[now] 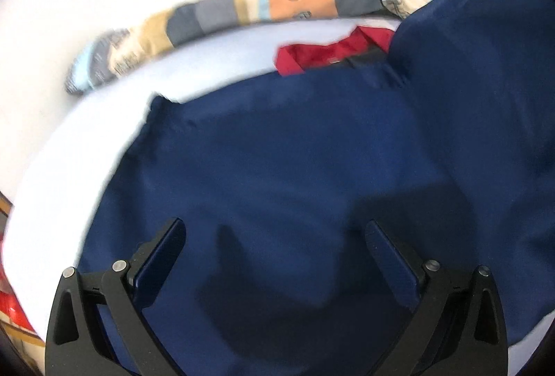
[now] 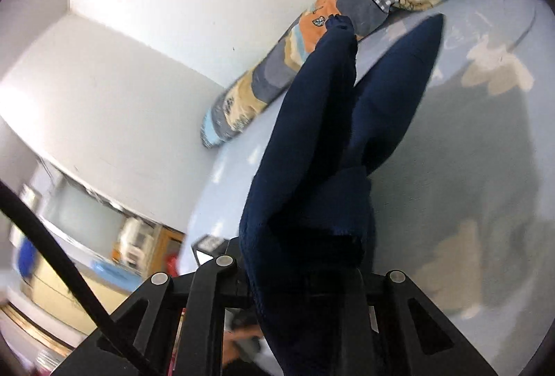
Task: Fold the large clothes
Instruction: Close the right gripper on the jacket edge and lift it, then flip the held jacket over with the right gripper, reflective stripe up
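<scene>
A large navy blue garment [image 1: 295, 150] lies spread over the pale bed sheet [image 1: 86, 140] and fills most of the left wrist view. My left gripper [image 1: 274, 225] hovers just over it, open, with only flat cloth showing between the fingers. In the right wrist view a bunched part of the same navy garment [image 2: 312, 167] hangs lifted above the bed. My right gripper [image 2: 305, 258] is shut on that fabric, which drapes over and hides both fingertips. A ribbed cuff or hem [image 2: 338, 22] sticks up at the far end.
A long patchwork bolster [image 1: 215, 15] [image 2: 277, 70] lies along the white wall at the bed's far side. A red garment [image 1: 322, 55] sits beyond the navy one. A black cable [image 2: 52, 237] crosses the lower left. Shelves and a door show blurred beyond the bed.
</scene>
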`<state>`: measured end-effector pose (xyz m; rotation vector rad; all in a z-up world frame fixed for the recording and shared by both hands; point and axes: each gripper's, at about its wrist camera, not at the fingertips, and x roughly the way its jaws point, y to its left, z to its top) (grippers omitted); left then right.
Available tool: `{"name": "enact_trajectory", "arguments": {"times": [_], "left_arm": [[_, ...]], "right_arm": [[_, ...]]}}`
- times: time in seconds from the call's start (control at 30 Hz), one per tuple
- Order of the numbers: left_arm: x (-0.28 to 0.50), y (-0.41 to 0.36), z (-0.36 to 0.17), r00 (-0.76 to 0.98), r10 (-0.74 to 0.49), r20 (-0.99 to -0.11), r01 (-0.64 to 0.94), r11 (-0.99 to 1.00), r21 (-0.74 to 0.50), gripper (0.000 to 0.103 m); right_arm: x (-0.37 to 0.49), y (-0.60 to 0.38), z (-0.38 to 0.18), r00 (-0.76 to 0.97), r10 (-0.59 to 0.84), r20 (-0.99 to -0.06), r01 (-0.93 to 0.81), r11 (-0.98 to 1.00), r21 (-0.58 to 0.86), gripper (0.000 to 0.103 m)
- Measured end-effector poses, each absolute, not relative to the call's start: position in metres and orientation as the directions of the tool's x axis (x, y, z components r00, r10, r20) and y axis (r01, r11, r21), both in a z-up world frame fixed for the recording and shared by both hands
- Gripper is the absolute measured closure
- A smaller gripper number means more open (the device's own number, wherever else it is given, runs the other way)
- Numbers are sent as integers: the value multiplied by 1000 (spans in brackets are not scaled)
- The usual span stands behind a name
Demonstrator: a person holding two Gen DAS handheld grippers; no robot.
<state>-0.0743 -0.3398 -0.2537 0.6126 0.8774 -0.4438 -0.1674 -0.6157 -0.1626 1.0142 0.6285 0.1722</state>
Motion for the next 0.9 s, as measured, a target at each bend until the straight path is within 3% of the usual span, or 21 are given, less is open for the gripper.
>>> {"name": "enact_trajectory", "arguments": {"times": [0.07, 0.2, 0.43, 0.9], "left_arm": [[-74, -344, -272, 550, -67, -832, 613, 710, 348, 0], [-65, -338, -259, 476, -143, -868, 622, 752, 217, 0], [-33, -285, -191, 608, -180, -773, 485, 855, 182, 0], [31, -118, -134, 698, -6, -716, 168, 973, 156, 0]], "right_arm": [[-166, -615, -162, 822, 411, -395, 155, 506, 849, 82], [-163, -615, -159, 829, 416, -373, 160, 463, 872, 82], [-145, -593, -128, 833, 410, -372, 146, 485, 862, 82], [-10, -443, -112, 713, 446, -541, 161, 647, 745, 82]]}}
